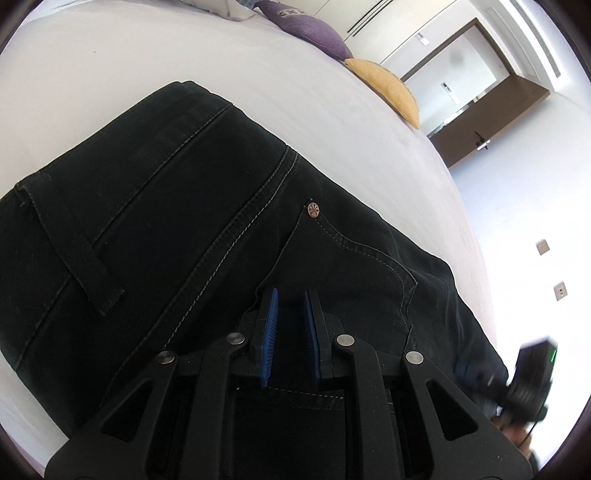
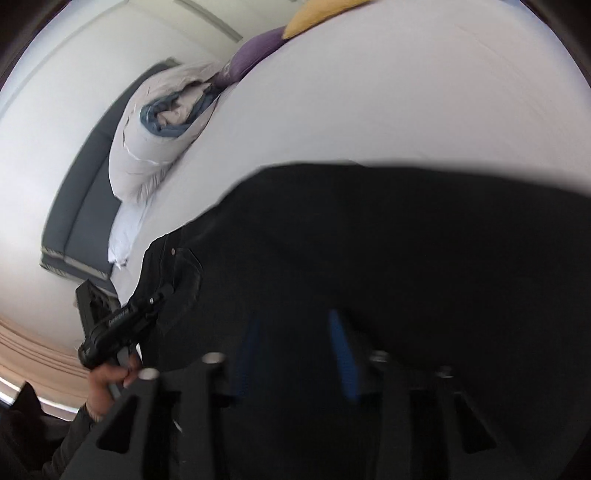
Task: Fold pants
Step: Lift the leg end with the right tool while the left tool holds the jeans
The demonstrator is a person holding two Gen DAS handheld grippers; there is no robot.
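Note:
Black denim pants (image 1: pixel 177 229) lie on a white bed (image 1: pixel 258 85); the waistband, a belt loop and a rivet show in the left wrist view. My left gripper (image 1: pixel 291 295) sits over the pocket area, its blue pads (image 1: pixel 271 325) close together with black fabric between them. In the right wrist view the pants (image 2: pixel 406 251) fill the lower frame, blurred. My right gripper (image 2: pixel 295 321) is over them with its blue pads (image 2: pixel 343 354) apart. The left gripper's body (image 2: pixel 114 325) and the hand holding it show at lower left.
A purple cushion (image 1: pixel 314 29) and a yellow cushion (image 1: pixel 388 88) lie at the bed's far edge. A white pillow with blue cloth (image 2: pixel 159 136) lies at the bed's left. A brown door (image 1: pixel 476 122) stands behind. The right gripper's body (image 1: pixel 528 376) shows at lower right.

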